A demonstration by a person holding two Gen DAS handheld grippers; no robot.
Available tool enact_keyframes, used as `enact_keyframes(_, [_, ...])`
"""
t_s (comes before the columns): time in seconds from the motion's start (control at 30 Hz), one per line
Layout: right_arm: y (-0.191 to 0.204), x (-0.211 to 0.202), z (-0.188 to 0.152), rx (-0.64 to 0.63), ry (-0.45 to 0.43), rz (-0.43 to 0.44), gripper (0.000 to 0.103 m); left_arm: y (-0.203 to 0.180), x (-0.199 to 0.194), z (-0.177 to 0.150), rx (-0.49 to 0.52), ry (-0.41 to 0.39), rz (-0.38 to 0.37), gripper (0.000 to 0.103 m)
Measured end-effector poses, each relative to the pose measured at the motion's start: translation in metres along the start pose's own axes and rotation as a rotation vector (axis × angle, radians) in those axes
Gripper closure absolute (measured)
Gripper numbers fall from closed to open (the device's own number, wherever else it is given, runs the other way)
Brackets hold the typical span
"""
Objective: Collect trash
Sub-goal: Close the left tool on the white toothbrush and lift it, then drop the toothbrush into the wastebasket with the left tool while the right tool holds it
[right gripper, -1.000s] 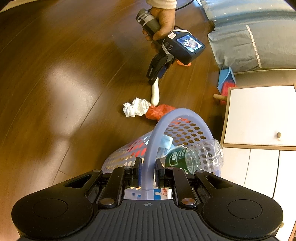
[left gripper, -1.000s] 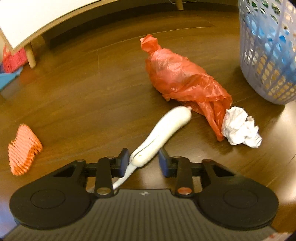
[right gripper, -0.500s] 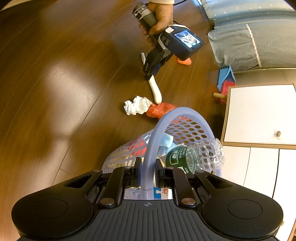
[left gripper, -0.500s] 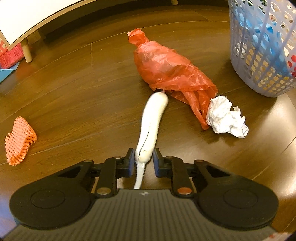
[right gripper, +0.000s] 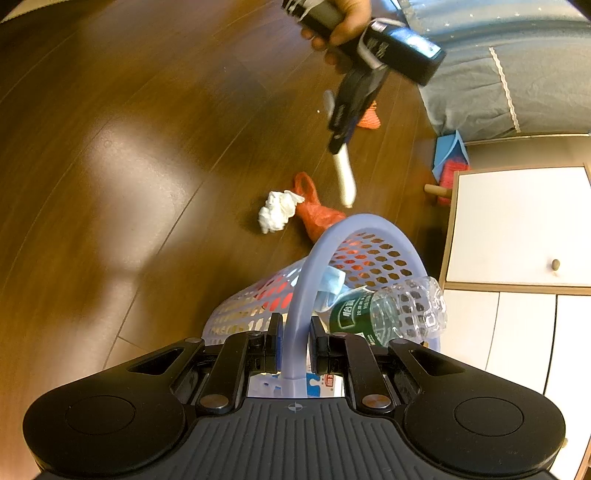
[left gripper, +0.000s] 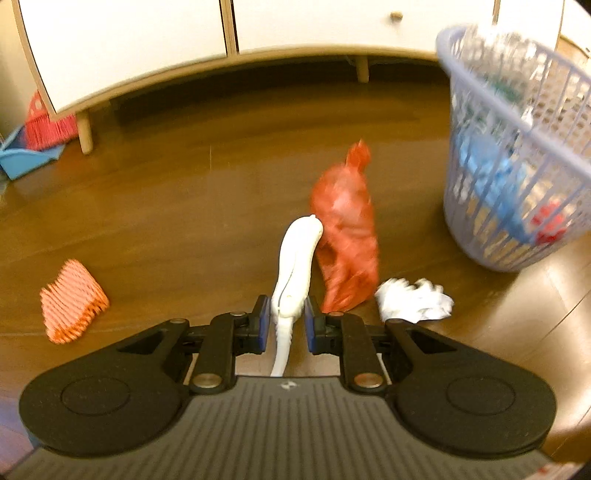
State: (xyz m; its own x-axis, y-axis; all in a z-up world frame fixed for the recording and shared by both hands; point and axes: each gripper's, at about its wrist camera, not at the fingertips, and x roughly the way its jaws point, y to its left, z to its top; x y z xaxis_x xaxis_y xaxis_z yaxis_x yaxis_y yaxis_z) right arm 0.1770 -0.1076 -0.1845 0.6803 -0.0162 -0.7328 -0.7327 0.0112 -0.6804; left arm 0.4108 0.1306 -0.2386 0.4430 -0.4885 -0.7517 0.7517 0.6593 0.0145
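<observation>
My left tongs [left gripper: 283, 320] are closed on the narrow end of a white plastic handle-shaped object [left gripper: 295, 258], which points up the middle of the left wrist frame, its rounded tip overlapping the red plastic bag [left gripper: 345, 236] lying on the wooden floor [left gripper: 166, 206]. Just right of the bag's lower end sits a crumpled white paper wad [left gripper: 413, 304], and an orange foam net [left gripper: 70, 301] lies well apart at lower left. My right tongs [right gripper: 294, 349] grip the arched handle [right gripper: 332, 243] of the lavender basket [right gripper: 240, 306], which fills the right edge of the left view. Inside it I see a clear plastic bottle [right gripper: 399, 310] with a green label poking over the rim, some pale blue crumpled material and something red lower down. In the right wrist view, a hand [right gripper: 347, 22] at the top holds the left gripper, the white object hanging clear above the floor.
</observation>
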Motion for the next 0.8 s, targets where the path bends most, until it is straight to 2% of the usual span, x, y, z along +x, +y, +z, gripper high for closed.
enact_keyframes(0.37, [-0.001,0.001,0.0,0.011,0.003,-0.005,0.093,-0.018,-0.078,0.033,0.021,-0.154,-0.065,0.088])
enact_keyframes(0.8, [-0.002,0.007,-0.002,-0.023,0.03,-0.001,0.093,-0.081,-0.119,0.087,0.184,-0.302,-0.215,0.087])
